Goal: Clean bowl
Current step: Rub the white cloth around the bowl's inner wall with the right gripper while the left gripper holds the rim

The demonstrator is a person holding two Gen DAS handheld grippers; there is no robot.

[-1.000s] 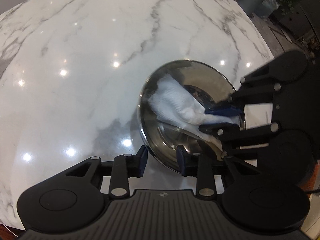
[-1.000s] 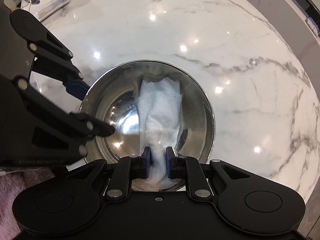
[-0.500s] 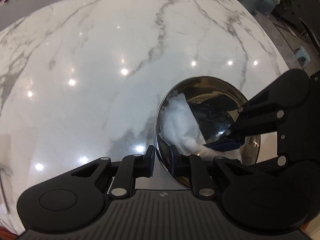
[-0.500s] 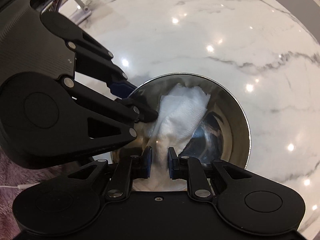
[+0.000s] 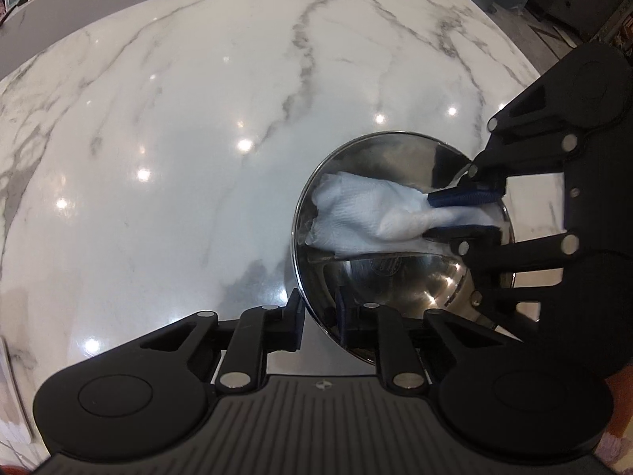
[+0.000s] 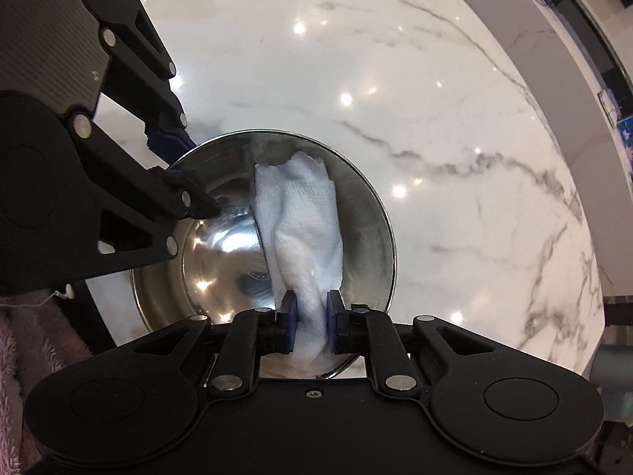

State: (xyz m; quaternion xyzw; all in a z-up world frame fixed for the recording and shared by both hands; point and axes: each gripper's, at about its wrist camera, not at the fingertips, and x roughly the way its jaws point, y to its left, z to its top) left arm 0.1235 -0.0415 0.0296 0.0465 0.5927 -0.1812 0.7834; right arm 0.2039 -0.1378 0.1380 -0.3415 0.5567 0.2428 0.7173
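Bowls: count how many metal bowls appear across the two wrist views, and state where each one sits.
1. The same steel bowl sits on the marble table, its rim between the left gripper fingers; the right gripper presses a paper towel inside.

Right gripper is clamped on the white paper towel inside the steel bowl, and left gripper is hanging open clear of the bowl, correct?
Not quite. The right gripper does clamp the white paper towel inside the steel bowl. But the left gripper is not clear of it: the left wrist view shows its jaws pinching the bowl's rim, one finger inside and one outside.
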